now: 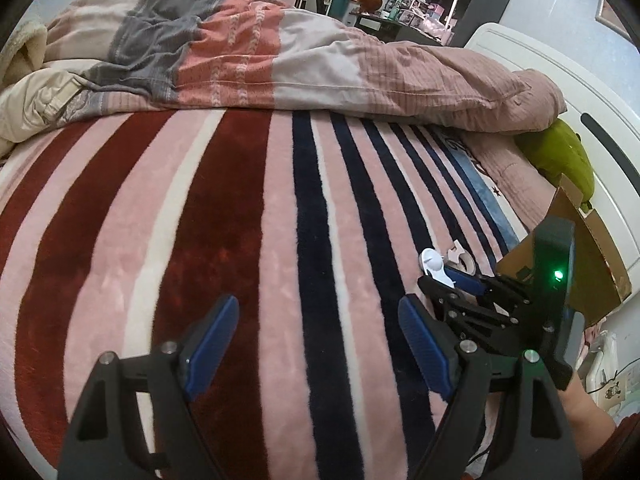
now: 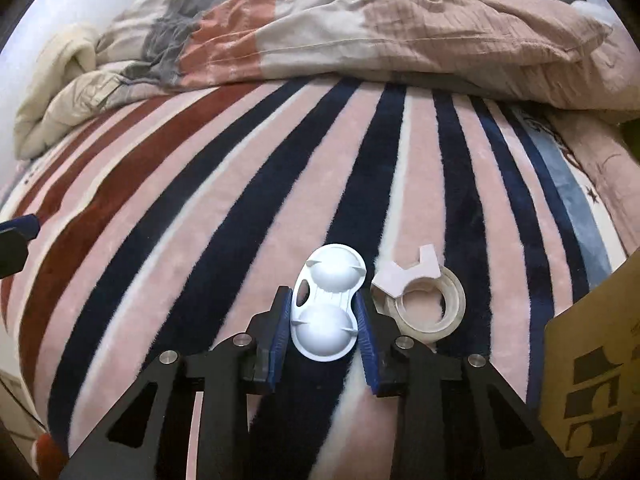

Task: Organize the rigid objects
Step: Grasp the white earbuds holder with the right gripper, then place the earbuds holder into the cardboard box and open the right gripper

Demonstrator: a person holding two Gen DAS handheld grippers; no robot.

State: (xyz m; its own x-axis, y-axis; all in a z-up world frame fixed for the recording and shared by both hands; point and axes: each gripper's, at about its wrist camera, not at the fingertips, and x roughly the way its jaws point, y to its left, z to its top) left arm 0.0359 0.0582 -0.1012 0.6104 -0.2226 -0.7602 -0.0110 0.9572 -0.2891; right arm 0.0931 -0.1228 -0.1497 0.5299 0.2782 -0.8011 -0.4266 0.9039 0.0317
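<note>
My right gripper (image 2: 325, 320) is shut on a white plastic double-dome tray (image 2: 327, 308), its blue pads pressing the tray's narrow waist, just above the striped blanket (image 2: 240, 220). A roll of clear tape with a pinkish dispenser tab (image 2: 424, 300) lies on the blanket just right of it. My left gripper (image 1: 320, 340) is open and empty over the blanket. In the left wrist view the right gripper (image 1: 452, 280) holds the white tray (image 1: 433, 266) at the right, with the tape roll (image 1: 462, 260) beyond it.
An open cardboard box (image 2: 592, 368) stands at the right edge of the bed, also seen in the left wrist view (image 1: 576, 256). A rumpled duvet (image 1: 280, 48) lies across the far end. A green plush toy (image 1: 564, 156) rests by the white bed frame (image 1: 560, 92).
</note>
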